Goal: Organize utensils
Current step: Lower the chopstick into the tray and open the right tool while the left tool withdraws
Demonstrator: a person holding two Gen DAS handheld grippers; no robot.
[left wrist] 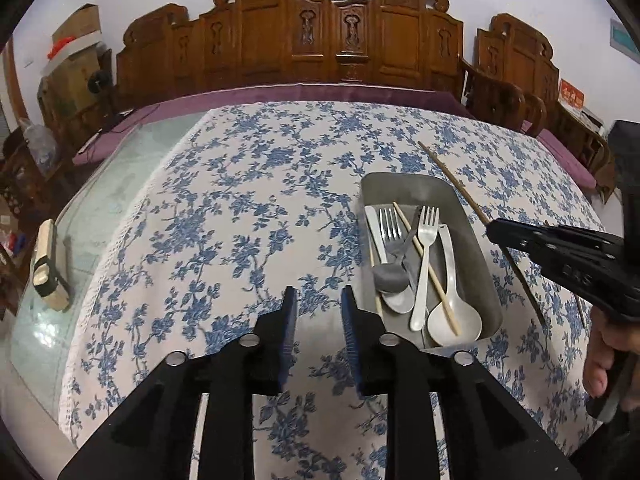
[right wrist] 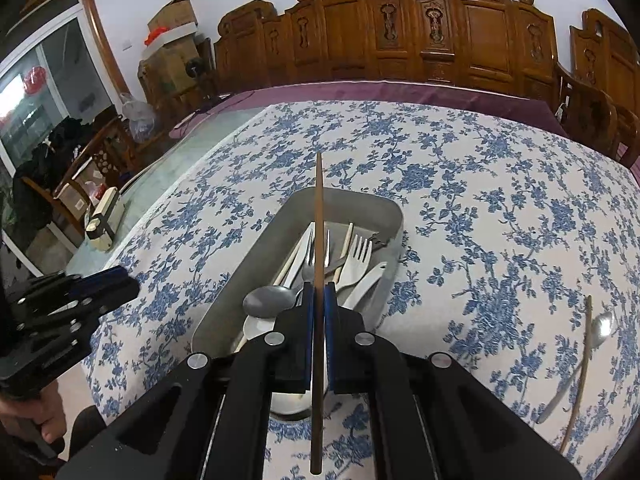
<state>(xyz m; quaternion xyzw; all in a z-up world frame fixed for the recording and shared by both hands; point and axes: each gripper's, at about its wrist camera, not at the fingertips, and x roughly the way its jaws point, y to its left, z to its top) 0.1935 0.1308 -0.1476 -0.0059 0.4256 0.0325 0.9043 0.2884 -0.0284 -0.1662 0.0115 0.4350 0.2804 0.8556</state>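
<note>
We see the bench (left wrist: 248, 208) first, covered by a cloth with blue flowers; behind it stands a carved wooden seat (left wrist: 332, 36). On the cloth lies a grey metal tray (right wrist: 256, 248), long and with round corners. In the tray are the utensils already put there: two forks (left wrist: 424, 256), a knife (left wrist: 374, 232), a dark spoon (left wrist: 390, 278), a pale spoon (left wrist: 452, 308) and a light chopstick (left wrist: 426, 270), all lying crossed over each other.

Our left tool (left wrist: 318, 300) stands over the cloth just beside the near left corner of the tray. Its jaws are partly apart and nothing is between them. Our right tool (right wrist: 319, 296) is above the near end of the tray. Its jaws are closed tight on a brown chopstick (right wrist: 319, 208), which points forward over the tray, its tip above the far end.

To the right of the tray, well apart from it, one more spoon (right wrist: 596, 336) and another brown chopstick (right wrist: 580, 372) lie on the cloth.
</note>
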